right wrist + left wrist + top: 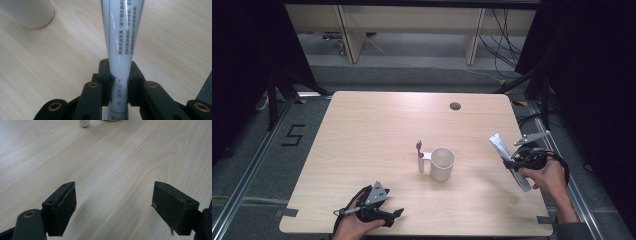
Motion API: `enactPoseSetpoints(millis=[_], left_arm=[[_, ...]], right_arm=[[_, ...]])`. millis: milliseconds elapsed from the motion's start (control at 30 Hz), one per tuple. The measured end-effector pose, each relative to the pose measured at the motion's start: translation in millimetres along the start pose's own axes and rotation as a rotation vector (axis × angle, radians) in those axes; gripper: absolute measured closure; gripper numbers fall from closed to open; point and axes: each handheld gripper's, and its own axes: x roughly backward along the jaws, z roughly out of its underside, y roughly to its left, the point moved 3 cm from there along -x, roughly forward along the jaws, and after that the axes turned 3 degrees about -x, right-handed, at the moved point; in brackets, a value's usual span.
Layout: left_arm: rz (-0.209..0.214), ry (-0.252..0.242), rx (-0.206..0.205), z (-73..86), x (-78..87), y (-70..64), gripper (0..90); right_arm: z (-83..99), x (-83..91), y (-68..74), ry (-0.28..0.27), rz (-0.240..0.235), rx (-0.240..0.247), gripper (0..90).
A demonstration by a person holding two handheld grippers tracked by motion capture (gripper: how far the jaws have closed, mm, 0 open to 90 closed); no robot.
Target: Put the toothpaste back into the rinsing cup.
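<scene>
Toothpaste tube (pixel 121 50) sits clamped between the jaws of the right gripper (pixel 119 86), gripped low on its body, with the printed length running up and away from the tool. In the high view the tube (pixel 509 159) is lifted clear of the table (pixel 362 120) near its right edge, tilted. Beyond and to the left of the right gripper stands the white mug (pixel 442 163); just beside the mug, on the side away from this tool, a toothbrush (pixel 420 156) stands upright. Left gripper (pixel 113 202) rests low at the near edge, jaws wide apart, nothing between them, bare wood ahead.

Judgement: pick-up of the tube is done. Carrying it to the mug and placing it remain.
</scene>
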Motion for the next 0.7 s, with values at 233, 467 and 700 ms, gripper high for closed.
enactPoseSetpoints(millis=[233, 467, 700], left_arm=[[-0.003, -0.002, 0.001, -0.5, 0.3, 1.0, 19.2], [-0.007, 0.0, -0.003, -1.0, 0.5, 0.9, 19.2], [0.001, -0.011, 0.002, -1.2, 0.3, -0.8, 19.2]], right_arm=[[-22.4, 0.4, 9.7, -0.213, -0.009, 0.014, 77.2], [-40.0, 3.1, 26.5, -0.311, -0.052, 0.011, 77.2], [-53.9, -5.8, 41.5, -0.4, -0.1, 0.011, 77.2]])
